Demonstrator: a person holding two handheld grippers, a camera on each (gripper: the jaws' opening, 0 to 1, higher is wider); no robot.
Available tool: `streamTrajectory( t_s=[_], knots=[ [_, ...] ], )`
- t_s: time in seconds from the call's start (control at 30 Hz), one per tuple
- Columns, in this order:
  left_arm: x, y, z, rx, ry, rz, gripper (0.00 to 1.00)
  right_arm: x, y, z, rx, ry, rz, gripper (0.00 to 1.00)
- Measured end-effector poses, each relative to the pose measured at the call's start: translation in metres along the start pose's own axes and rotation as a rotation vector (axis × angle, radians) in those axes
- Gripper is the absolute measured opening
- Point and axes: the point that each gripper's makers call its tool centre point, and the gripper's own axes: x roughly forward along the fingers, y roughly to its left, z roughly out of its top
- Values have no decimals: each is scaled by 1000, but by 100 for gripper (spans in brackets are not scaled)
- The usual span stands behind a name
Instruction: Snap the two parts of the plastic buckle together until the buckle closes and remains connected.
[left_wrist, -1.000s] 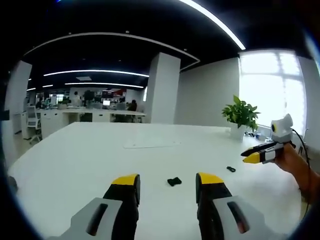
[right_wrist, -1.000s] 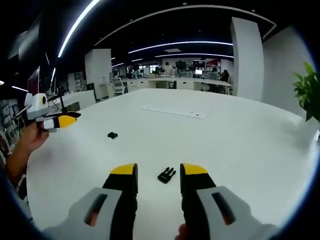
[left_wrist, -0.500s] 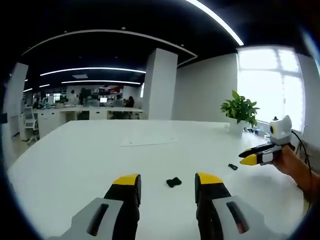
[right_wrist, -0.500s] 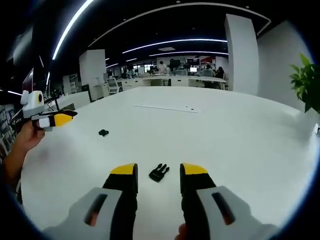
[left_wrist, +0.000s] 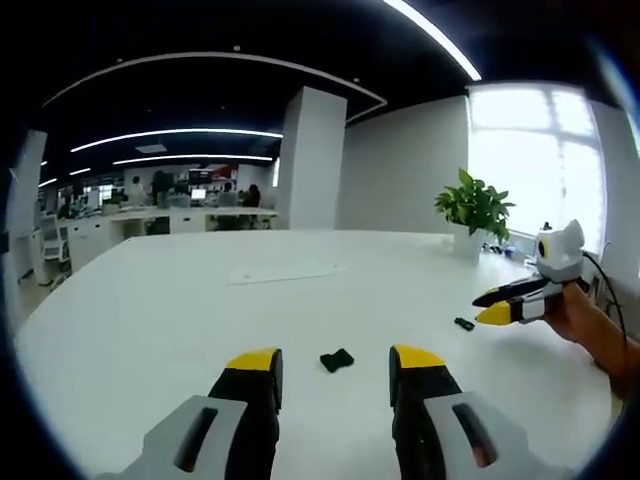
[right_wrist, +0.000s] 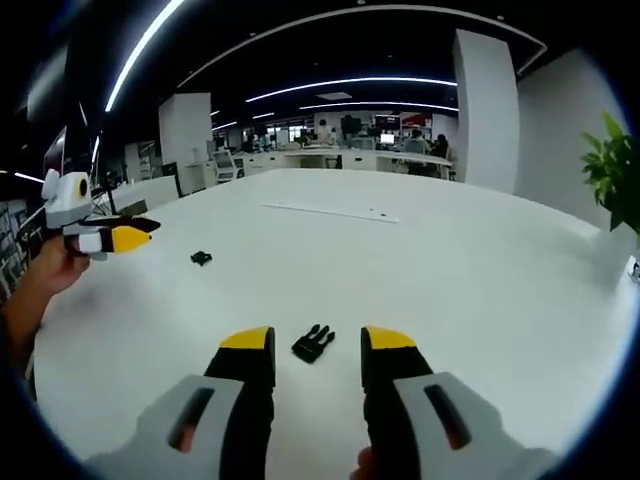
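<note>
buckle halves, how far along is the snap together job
Nothing is joined yet. The pronged half lies on the white table just ahead of the open right gripper, and the socket half lies apart, ahead of the open left gripper. Neither is gripped. Left to do: grasp both halves, line them up and press until they click.

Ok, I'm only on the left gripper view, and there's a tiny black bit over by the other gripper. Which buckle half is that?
Observer: In the right gripper view it is the pronged half, lying on the table with its prongs pointing away from that gripper.
Operator: Is the right gripper holding it?
Observer: No. The right gripper has its jaws open, and the pronged half shows between their tips, touching neither.
</note>
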Motion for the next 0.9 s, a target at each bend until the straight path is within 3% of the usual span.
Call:
streamTrajectory(
  t_s=[0.73, 0.9],
  knots=[
    [21, -2, -9, 32, 56, -32, 42, 0, 2, -1, -14, 6, -3, 34],
    [30, -3, -11, 27, 71, -36, 37, -1, 4, 0, -19, 4, -2, 34]
  ],
)
